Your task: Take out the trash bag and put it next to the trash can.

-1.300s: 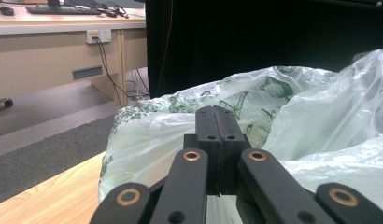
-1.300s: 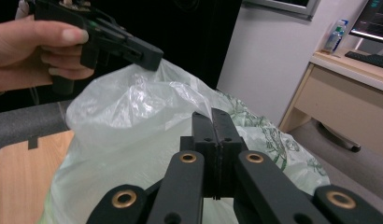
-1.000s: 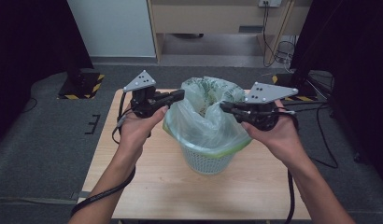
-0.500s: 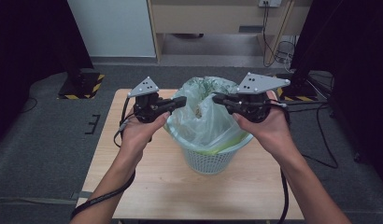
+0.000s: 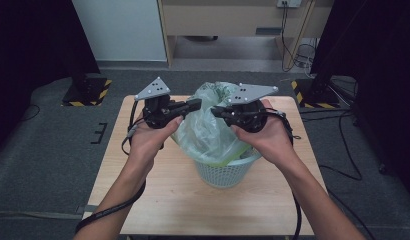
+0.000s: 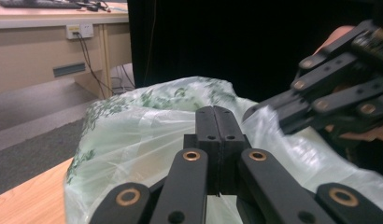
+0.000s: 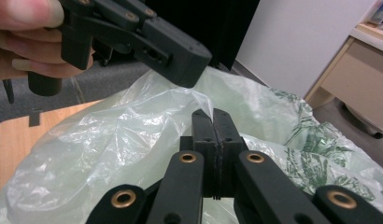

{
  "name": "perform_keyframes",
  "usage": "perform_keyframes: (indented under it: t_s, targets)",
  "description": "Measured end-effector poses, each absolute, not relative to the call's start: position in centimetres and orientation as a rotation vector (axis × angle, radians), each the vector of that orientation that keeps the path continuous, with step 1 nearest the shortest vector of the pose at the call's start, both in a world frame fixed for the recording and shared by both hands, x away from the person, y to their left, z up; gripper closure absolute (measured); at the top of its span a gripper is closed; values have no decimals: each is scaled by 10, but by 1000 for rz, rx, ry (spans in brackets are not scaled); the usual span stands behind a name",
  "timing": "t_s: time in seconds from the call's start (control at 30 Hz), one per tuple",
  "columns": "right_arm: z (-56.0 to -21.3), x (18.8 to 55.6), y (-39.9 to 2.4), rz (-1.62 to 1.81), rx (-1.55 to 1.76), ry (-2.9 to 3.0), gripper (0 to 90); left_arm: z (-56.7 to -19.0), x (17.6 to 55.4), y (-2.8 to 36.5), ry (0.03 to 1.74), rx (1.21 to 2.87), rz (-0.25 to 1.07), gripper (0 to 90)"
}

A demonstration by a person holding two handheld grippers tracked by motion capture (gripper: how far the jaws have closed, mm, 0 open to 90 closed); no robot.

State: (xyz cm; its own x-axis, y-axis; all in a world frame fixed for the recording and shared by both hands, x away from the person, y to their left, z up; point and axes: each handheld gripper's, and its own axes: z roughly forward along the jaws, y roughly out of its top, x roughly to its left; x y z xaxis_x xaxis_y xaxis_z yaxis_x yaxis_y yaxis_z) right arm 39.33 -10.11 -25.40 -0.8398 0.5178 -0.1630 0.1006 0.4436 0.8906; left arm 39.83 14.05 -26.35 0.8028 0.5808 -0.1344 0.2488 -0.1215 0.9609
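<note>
A pale green plastic bag with a leaf print lines a white mesh basket in the middle of the wooden table. My left gripper is shut on the bag's left rim, held above the basket. My right gripper is shut on the right rim, its tip a short gap from the left one. In the left gripper view the shut jaws point over the bag toward the right gripper. The right gripper view has its jaws pinching a peak of film, with the left gripper close above.
The basket stands slightly right of the table's centre, with bare wood in front and to the left. Black cables trail from both grippers along the forearms. Dark stands and cables sit on the grey floor beyond the table.
Both grippers have moved inward toward each other above the basket, drawing the bag's two sides together and bunching the film between them.
</note>
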Motion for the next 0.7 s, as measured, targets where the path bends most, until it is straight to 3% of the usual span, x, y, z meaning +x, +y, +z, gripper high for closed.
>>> perform_keyframes:
  t_s: [0.07, 0.17, 0.23, 0.33, 0.57, 0.7]
  targets:
    - [-256, 394, -100, 1391, 519, 2288, 872, -262, 398, 138, 646, 1707, 318, 900]
    - [-261, 394, -99, 1427, 500, 2279, 733, -262, 398, 135, 640, 1716, 311, 900]
    - [-264, 394, -97, 1415, 513, 2257, 593, -263, 399, 133, 636, 1722, 306, 900]
    - [-268, 395, -93, 1392, 508, 2243, 503, -264, 399, 130, 626, 1730, 296, 900]
    - [-273, 399, -87, 1356, 507, 2235, 377, -264, 397, 126, 599, 1727, 273, 900]
    - [-274, 403, -87, 1353, 518, 2219, 362, -263, 395, 125, 586, 1718, 253, 900]
